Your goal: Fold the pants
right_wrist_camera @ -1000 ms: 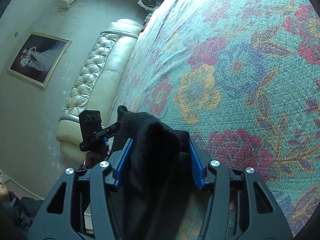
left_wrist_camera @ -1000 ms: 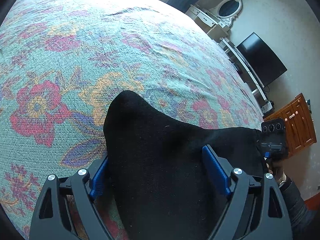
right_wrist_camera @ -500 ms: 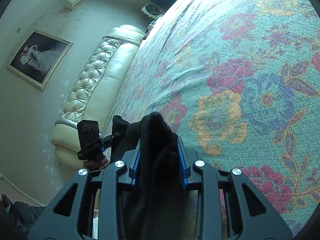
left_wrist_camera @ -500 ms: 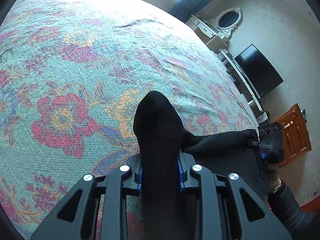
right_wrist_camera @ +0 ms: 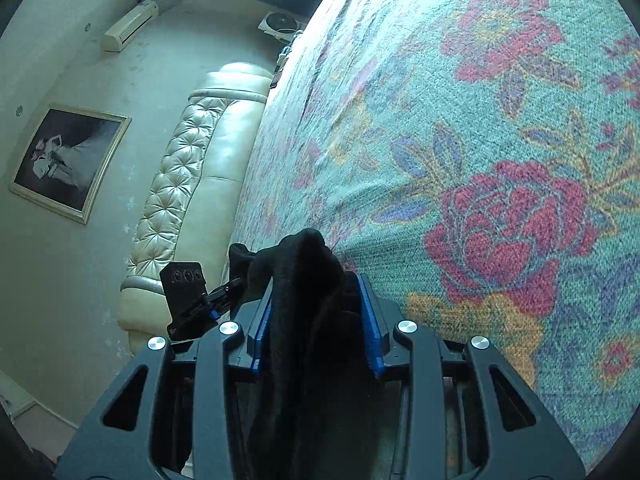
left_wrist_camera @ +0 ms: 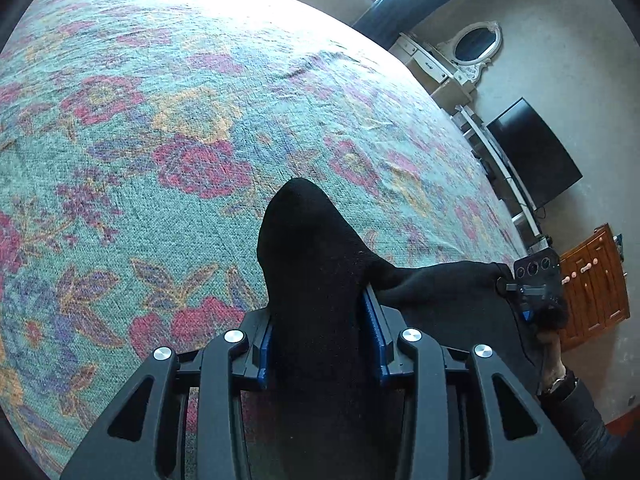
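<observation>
The black pants (left_wrist_camera: 312, 264) are bunched between the blue pads of my left gripper (left_wrist_camera: 320, 336), which is shut on them above the floral bedspread (left_wrist_camera: 160, 128). The cloth stretches right to my right gripper (left_wrist_camera: 536, 288), seen at the far right. In the right wrist view my right gripper (right_wrist_camera: 316, 320) is shut on another bunch of the black pants (right_wrist_camera: 308, 264). My left gripper (right_wrist_camera: 188, 300) shows at the left there, with the cloth spanning between the two.
A padded cream headboard (right_wrist_camera: 188, 184) and a framed picture (right_wrist_camera: 64, 160) lie left of the bed. A black TV (left_wrist_camera: 532, 152), a white dresser with an oval mirror (left_wrist_camera: 472, 48) and a wooden cabinet (left_wrist_camera: 592, 280) stand past the bed's right edge.
Both grippers have closed on the black pants, which were lying loose between open jaws. Both have since lifted and moved forward over the bed, with the cloth held between them.
</observation>
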`<state>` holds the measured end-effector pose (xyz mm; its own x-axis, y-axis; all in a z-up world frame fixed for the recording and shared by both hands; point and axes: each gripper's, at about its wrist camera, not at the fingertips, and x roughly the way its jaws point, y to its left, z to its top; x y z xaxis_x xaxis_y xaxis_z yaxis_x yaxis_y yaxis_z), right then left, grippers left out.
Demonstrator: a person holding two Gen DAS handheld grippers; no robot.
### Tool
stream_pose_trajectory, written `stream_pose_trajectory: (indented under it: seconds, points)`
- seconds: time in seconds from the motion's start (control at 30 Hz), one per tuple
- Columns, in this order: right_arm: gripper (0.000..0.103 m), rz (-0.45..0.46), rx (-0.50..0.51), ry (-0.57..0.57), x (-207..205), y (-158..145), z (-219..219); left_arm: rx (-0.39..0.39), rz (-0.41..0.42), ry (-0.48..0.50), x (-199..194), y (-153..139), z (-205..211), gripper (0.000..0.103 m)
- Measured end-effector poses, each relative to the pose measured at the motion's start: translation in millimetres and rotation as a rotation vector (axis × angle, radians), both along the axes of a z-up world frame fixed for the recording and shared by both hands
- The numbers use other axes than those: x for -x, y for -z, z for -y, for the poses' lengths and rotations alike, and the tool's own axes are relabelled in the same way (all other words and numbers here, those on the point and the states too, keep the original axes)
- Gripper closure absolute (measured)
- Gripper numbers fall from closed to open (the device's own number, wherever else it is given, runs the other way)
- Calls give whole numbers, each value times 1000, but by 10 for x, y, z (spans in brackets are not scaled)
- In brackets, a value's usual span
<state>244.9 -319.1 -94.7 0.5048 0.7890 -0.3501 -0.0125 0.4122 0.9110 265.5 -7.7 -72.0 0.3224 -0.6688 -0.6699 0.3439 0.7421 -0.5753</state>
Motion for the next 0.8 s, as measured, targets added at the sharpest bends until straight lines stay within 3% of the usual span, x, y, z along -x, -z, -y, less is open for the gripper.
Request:
stream_pose_trajectory:
  seconds: [0.13,0.4,0.47,0.53,0.63,0.67,0.73,0.8]
  points:
    - [36,2,-26,48,392,-68,136,107,-36,-70,271,45,-373,48]
    - [32,-27,-80,69,1243,-19,83,176,-60,-116,1221,128,-761,44]
    - [28,-35,-121,58,1327,-12,-22,197,-87,-116,1324,140,-744,41]
    - [24,-36,-101,68,1364,-29,-87,206,-97,-87,1376,138,-644,33]
    - [24,-53,-59,64,1383,-60,-147,196,-108,-70,1394,126,-485,32]
    - [26,-62,-24,65,1390,-78,-168,215,-126,-65,1398,130,-440,32]
    - [59,-101,62,69,1410,-61,-189,187,-116,-78,1420,109,-375,32]
    - [72,-106,30,65,1464,29,-126,161,-109,-89,1458,126,-382,40]
